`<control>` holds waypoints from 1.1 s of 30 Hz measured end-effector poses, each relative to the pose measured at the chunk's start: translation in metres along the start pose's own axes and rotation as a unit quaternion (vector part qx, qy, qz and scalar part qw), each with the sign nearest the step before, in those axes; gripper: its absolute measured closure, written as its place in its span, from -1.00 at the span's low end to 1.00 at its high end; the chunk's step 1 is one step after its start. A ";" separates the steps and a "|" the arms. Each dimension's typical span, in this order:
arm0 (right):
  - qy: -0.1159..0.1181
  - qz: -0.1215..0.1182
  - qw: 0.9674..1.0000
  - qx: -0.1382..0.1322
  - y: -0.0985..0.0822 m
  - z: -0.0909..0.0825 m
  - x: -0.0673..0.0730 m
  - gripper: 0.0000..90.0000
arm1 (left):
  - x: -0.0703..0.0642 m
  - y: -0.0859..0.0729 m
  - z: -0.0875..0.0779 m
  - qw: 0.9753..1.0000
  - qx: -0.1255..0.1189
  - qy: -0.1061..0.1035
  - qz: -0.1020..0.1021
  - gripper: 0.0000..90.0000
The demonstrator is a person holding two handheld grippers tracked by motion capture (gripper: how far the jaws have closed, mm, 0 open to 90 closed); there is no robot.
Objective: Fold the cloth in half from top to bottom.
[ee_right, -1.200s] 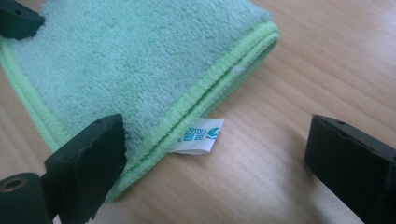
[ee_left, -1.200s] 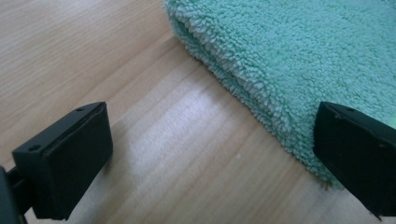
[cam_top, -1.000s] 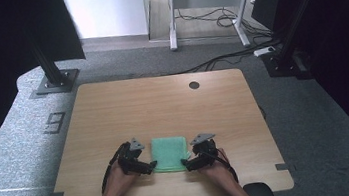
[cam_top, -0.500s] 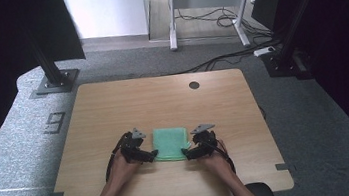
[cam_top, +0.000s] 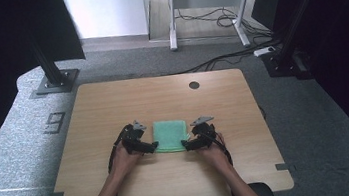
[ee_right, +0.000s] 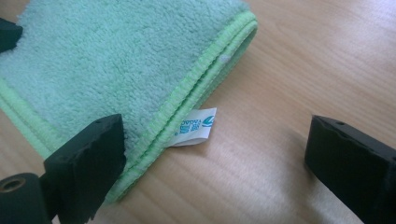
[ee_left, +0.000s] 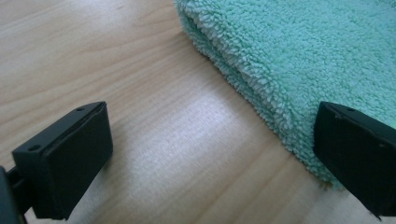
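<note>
Both claws moved forward, flanking one folded towel [cam_top: 171, 135].

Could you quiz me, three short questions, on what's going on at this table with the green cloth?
1. True or false: the left gripper stands with its jaws open.
2. What sticks out from the folded cloth at its stitched edge?
A. a white label
B. a red button
C. a metal clip
3. What does the cloth lie on?

Key: 1. True. 2. A, the white label. 3. A wooden table.
</note>
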State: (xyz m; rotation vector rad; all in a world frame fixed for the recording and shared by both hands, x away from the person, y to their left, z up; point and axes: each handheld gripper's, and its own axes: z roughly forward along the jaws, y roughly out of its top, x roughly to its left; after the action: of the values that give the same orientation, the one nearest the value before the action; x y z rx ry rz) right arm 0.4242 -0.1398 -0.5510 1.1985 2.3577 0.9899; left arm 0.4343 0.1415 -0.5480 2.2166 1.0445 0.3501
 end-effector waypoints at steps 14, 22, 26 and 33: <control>-0.010 0.007 1.000 -0.004 0.013 0.012 -0.011 -0.87 | 0.012 0.010 0.009 1.000 -0.001 0.008 -0.009 -1.00; -0.012 0.010 1.000 -0.007 0.018 0.018 -0.016 -0.87 | 0.018 0.016 0.013 1.000 -0.001 0.011 -0.013 -1.00; -0.013 0.012 1.000 -0.008 0.021 0.021 -0.019 -0.87 | 0.021 0.018 0.015 1.000 -0.002 0.013 -0.015 -1.00; -0.015 0.014 1.000 -0.010 0.026 0.026 -0.023 -0.87 | 0.026 0.022 0.019 1.000 -0.003 0.016 -0.019 -1.00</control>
State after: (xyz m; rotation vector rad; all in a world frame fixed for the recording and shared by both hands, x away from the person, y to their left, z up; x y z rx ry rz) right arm 0.4677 -0.1360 -0.5521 1.2326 2.3090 0.9945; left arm 0.4733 0.1430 -0.5483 2.1881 1.1004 0.3723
